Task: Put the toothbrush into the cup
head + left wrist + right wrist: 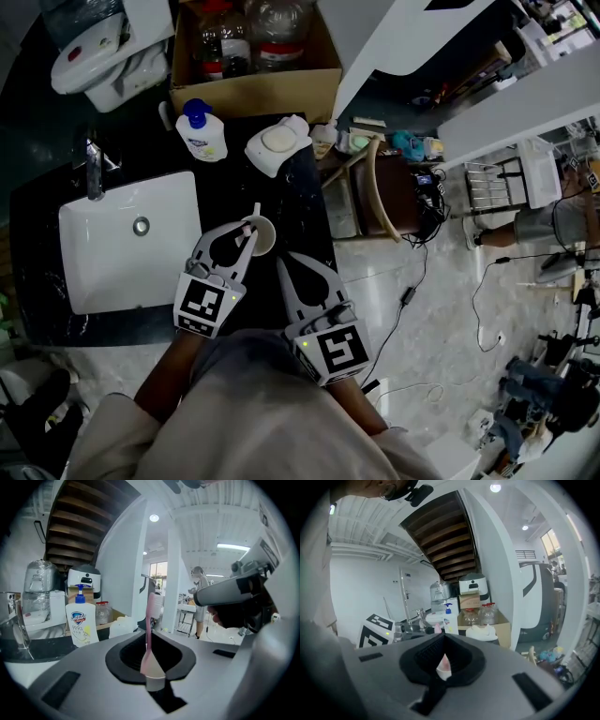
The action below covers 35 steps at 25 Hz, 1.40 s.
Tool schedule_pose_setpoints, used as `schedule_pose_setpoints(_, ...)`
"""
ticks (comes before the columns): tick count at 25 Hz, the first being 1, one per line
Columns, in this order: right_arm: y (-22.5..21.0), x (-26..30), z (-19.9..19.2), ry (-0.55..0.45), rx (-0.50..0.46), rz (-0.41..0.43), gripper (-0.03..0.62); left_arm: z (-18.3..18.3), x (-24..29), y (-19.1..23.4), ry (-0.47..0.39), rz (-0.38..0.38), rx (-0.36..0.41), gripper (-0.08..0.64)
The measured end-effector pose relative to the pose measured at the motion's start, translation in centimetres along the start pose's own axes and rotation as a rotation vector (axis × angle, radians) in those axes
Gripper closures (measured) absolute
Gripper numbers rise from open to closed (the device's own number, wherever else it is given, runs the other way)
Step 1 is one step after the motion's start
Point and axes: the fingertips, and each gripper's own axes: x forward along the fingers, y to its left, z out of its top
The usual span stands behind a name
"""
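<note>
**Left tongs clamp toothbrush at cup**

The left gripper (234, 246), jaws nearly closed, pinches the pink toothbrush (150, 620), which stands upright between its tips. In the centre of the head view, the toothbrush sits at the cup (262, 238) rim. Lower right, the right gripper (443, 665) is closed on nothing.

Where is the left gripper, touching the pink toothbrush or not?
Touching. The left gripper view shows the left gripper pinching the toothbrush by its handle between shut jaws.
</note>
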Motion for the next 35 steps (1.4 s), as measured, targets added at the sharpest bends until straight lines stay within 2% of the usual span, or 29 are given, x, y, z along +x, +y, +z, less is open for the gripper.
schedule_pose_setpoints(5,-0.1,0.2,0.0,0.002,0.0,0.004,0.586,0.0,0.0,0.4,-0.005,0.012,-0.015,0.522)
schedule_pose_setpoints(9,-0.1,0.3,-0.1,0.005,-0.003,0.007,0.586,-0.1,0.1,0.2,-0.002,0.003,-0.031,0.427)
schedule_pose_setpoints(16,-0.2,0.0,0.1,-0.003,-0.003,0.001,0.586,0.5,-0.6,-0.3,-0.027,-0.017,-0.058,0.42)
schedule_pose_setpoints(23,-0.4,-0.6,0.3,-0.022,0.001,-0.017,0.586,3.2,-2.2,-1.9,-0.104,-0.059,-0.083,0.418)
schedule_pose_setpoints(26,-0.3,-0.7,0.3,-0.028,0.002,-0.017,0.586,3.6,-2.3,-1.8,-0.119,-0.043,-0.085,0.402)
schedule_pose_setpoints(31,0.3,-0.8,0.2,-0.033,-0.001,-0.006,0.586,2.4,-1.1,-0.2,-0.081,0.021,-0.068,0.327)
schedule_pose_setpoints(35,0.4,-0.8,0.4,-0.035,-0.001,0.0,0.586,0.6,-0.1,0.1,0.015,0.037,0.019,0.31)
